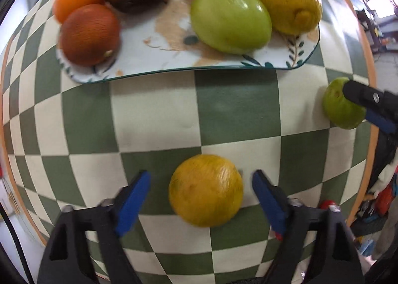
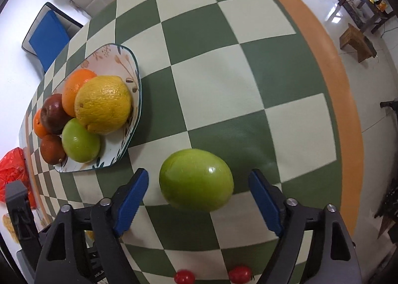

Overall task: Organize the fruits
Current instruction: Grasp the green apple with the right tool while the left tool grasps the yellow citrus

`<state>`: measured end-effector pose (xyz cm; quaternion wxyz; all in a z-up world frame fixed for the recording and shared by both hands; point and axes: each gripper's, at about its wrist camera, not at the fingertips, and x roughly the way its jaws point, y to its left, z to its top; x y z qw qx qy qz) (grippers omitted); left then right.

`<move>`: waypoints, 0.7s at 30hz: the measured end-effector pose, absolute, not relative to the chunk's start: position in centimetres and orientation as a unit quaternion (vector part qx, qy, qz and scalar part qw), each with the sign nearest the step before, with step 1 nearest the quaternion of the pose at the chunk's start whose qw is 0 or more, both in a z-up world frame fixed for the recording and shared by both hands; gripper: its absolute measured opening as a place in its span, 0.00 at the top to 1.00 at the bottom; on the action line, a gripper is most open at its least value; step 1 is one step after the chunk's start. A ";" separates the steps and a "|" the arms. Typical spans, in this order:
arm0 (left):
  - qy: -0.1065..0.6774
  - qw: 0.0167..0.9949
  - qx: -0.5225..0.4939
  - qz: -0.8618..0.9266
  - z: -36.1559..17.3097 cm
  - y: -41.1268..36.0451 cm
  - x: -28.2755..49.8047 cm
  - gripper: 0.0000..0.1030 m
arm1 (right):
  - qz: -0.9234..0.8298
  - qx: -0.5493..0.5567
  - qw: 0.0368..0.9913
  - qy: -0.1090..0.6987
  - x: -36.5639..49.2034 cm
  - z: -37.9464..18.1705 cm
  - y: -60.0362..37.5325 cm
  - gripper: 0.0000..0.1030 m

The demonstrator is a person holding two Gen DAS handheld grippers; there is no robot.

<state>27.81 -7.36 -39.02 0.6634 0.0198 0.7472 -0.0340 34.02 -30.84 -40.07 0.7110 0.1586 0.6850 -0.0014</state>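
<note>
On checkered counter [image 2: 223, 85]: left gripper [image 1: 201, 180] jaws wide, straddling orange [image 1: 206, 190], no contact. Right gripper [image 2: 198, 180] jaws wide, straddling green fruit [image 2: 196, 179], no contact. Plate [image 2: 129, 134] nearby, holding 6 fruits.

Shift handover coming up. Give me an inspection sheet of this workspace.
Surface: checkered tablecloth, green and cream, orange border.
Job's things: plate holding six fruits; yellow citrus and green fruit loose on the cloth.
Clutter: two small red tomatoes at the near edge; red bag beside the table.
Grippers: left gripper open around the yellow citrus; right gripper open around the green fruit.
Cables: nothing seen.
Surroundings: chair with blue cushion, wooden stool, tiled floor.
</note>
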 end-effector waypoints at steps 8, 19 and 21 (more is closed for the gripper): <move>0.742 0.669 0.018 -0.025 -39.0 -5.9 26.0 0.46 | 0.020 0.129 0.692 0.710 33.8 -42.0 -28.7 0.37; 0.747 0.664 -0.041 -0.005 -39.4 1.2 22.6 0.46 | 0.072 0.088 0.668 0.735 27.6 -42.9 -19.6 0.37; 0.745 0.666 -0.048 -0.011 -39.4 1.6 22.4 0.46 | 0.061 0.089 0.674 0.731 26.7 -42.6 -19.2 0.36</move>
